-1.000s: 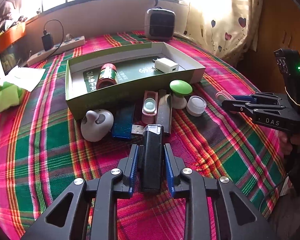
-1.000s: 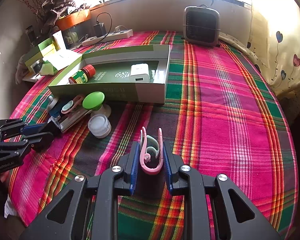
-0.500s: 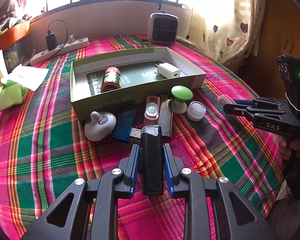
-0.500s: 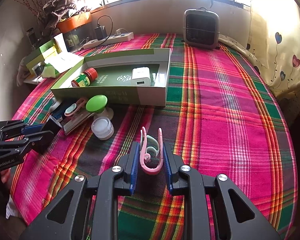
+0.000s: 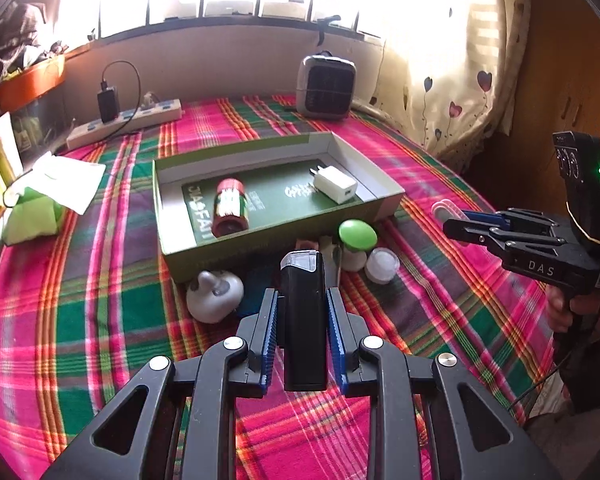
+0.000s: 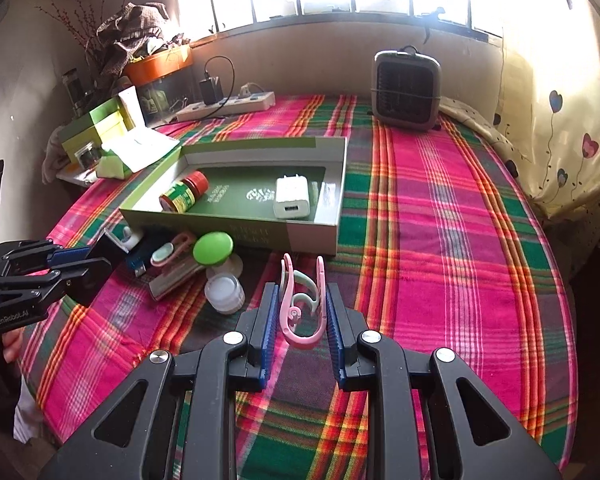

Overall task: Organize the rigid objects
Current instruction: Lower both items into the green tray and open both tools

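My left gripper [image 5: 302, 312] is shut on a black lighter-like block [image 5: 303, 320] and holds it above the plaid cloth, in front of the green box [image 5: 276, 240]. My right gripper [image 6: 302, 312] is shut on a pink clip [image 6: 302, 304] and holds it off the cloth; it also shows in the left wrist view [image 5: 460, 220]. The box holds a red-capped bottle [image 5: 230, 208] and a white charger [image 5: 335, 185]. Before the box lie a white round piece [image 5: 214, 296], a green-capped piece [image 5: 357, 236] and a small white jar [image 5: 382, 266].
A grey heater [image 5: 326, 88] stands at the back. A power strip [image 5: 124, 124] lies at the back left. Green packets and paper [image 5: 32, 208] sit at the left edge. A blue USB stick [image 6: 138, 262] and a pink-and-grey item [image 6: 172, 252] lie by the box.
Both grippers have risen with their objects, so the table looks farther away and the box sits lower in both views. The held objects have not shifted in the fingers.
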Tool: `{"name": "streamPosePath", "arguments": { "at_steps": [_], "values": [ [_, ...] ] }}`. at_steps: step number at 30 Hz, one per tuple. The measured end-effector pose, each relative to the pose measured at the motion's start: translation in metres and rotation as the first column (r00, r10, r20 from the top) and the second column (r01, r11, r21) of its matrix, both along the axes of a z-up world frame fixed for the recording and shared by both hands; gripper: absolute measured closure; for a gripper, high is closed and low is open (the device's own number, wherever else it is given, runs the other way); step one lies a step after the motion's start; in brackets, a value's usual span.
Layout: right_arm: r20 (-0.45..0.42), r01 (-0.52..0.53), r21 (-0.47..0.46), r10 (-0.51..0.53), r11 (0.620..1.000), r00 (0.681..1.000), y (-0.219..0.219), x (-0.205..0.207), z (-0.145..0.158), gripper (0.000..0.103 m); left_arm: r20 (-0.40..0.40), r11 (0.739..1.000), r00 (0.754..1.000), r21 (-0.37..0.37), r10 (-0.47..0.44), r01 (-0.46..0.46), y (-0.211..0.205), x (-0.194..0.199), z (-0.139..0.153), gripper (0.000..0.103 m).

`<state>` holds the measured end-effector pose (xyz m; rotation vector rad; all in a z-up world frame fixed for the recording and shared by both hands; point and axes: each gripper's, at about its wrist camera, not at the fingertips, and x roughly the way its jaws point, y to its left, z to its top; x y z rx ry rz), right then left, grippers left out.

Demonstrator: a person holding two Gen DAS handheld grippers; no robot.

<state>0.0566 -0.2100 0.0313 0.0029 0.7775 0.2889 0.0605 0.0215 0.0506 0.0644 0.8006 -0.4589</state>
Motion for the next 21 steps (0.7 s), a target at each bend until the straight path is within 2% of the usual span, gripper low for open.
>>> {"name": "streamPosePath", "arguments": {
  "at_steps": [6,13,21],
  "values": [
    [0.033,-0.027,-0.013,0.027,1.0,0.999,0.009,0.01,0.015,0.079,0.023,1.0,0.999,0.009,0.023,-0.024,0.006,0.016,0.014,0.081],
    [0.058,-0.055,-0.013,0.055,0.998,0.997,0.02,0.032,0.026,0.079,0.027,0.998,0.998,0.003,0.063,-0.063,0.014,0.053,0.025,0.081],
    [0.021,-0.106,-0.008,0.107,0.994,0.994,0.035,0.067,0.022,0.079,0.013,0.996,0.996,0.016,0.089,-0.089,0.019,0.091,0.025,0.08]
  ]
}}
